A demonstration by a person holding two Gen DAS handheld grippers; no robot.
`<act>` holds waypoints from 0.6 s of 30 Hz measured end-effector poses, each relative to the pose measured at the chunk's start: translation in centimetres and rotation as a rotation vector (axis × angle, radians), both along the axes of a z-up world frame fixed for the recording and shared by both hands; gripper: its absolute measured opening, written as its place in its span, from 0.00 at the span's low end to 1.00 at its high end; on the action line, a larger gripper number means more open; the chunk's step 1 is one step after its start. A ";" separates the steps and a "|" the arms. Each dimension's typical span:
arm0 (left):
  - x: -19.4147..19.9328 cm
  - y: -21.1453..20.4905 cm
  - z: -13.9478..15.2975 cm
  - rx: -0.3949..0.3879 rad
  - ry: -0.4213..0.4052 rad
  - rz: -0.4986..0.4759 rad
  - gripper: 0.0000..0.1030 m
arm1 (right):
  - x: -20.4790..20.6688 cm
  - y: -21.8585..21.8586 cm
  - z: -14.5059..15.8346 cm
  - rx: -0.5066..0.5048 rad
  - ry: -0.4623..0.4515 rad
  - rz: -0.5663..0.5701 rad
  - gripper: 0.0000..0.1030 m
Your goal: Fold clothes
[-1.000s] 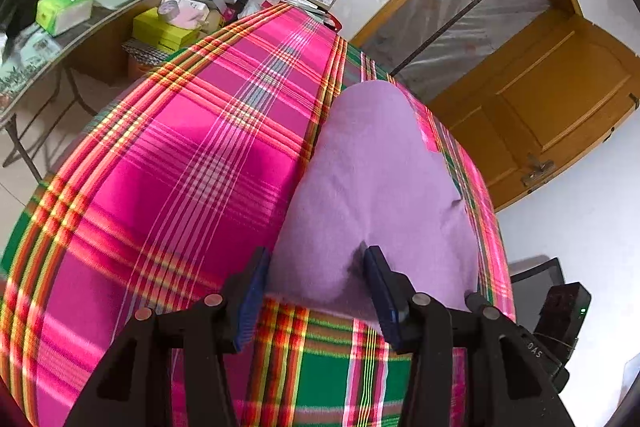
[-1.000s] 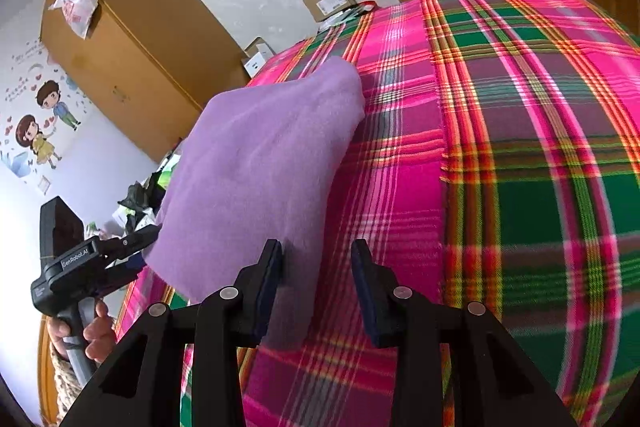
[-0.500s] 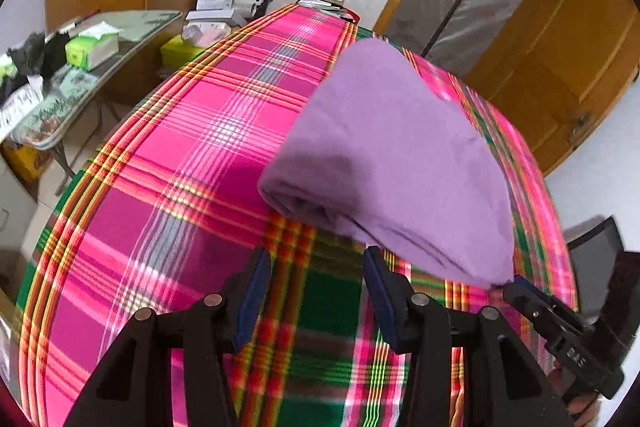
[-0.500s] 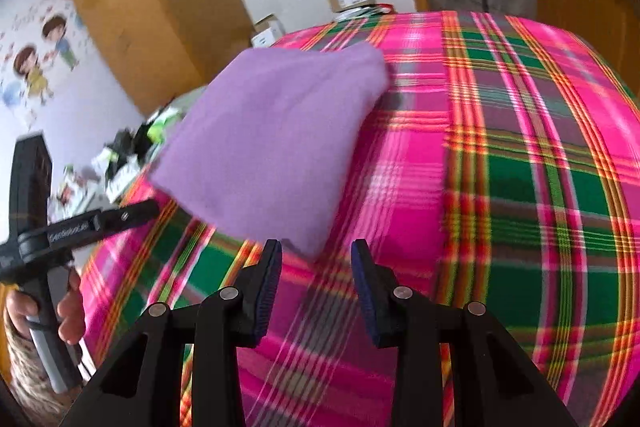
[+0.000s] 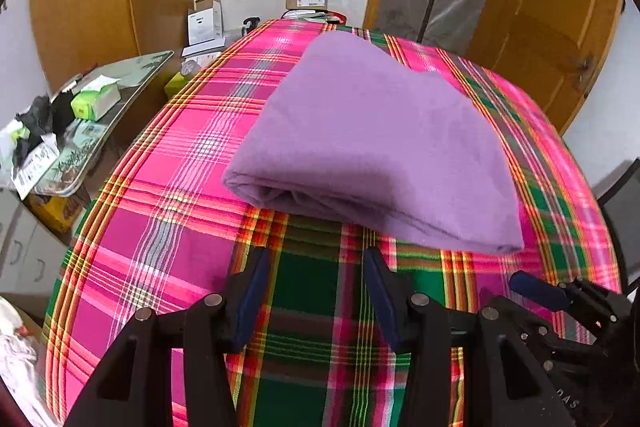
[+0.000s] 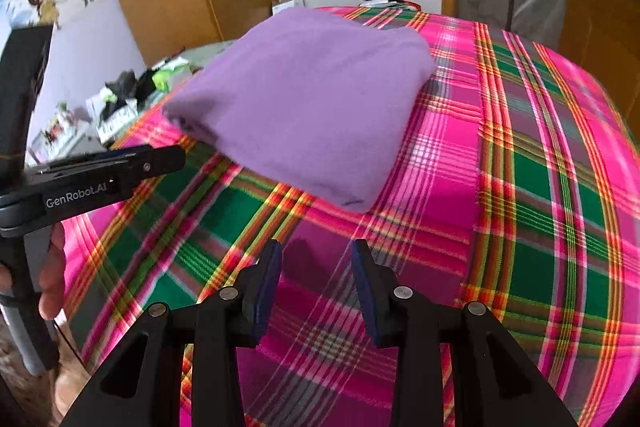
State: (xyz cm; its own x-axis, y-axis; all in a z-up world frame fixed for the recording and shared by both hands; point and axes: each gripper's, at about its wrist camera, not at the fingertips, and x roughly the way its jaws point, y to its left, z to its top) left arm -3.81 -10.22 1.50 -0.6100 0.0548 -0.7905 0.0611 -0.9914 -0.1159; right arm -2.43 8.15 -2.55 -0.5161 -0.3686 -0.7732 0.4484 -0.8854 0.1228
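The folded purple fleece garment (image 5: pixel 372 147) has been released and now lies flat near the middle of the pink-and-green plaid cloth-covered surface (image 5: pixel 168 227). Both the left gripper (image 5: pixel 314 291) and right gripper (image 6: pixel 316 279) have been drawn back, jaws parted and empty; the fold seems finished.

Left tongs (image 5: pixel 316 291): two black plastic arms, angular with triangular cut-outs, each carrying a dark blue pad on its inner face. Round silver screws (image 5: pixel 213 300) sit on the arms, two to a side. Right tongs (image 6: pixel 316 279) are built the same: black arms, blue pads, silver screws. In the right wrist view, at 9 o'clock, the left tool's black body bears white lettering "GenRobot.AI" (image 6: pixel 76 195), and a hand (image 6: pixel 50 275) grips its grey handle.
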 end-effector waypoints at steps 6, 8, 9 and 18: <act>0.1 0.1 -0.6 -0.014 -0.002 0.000 0.47 | 0.1 -1.0 0.1 0.050 0.027 -0.044 0.61; 0.1 0.1 -0.7 -0.010 -0.002 0.002 0.47 | 0.1 -0.9 0.1 0.065 0.033 -0.070 0.61; 0.0 0.0 -0.7 -0.009 0.000 0.007 0.47 | 0.0 -0.9 0.0 0.072 0.033 -0.086 0.61; -0.6 0.4 -1.7 -0.044 -0.013 0.007 0.47 | -0.6 -0.3 -0.1 0.104 0.039 -0.157 0.61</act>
State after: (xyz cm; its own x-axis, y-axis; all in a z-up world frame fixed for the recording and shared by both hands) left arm -4.37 -9.84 -0.19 -0.6001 0.0156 -0.7998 0.0690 -0.9951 -0.0713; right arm -3.05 7.89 -2.68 -0.5910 -0.2003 -0.7814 0.3066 -0.9518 0.0121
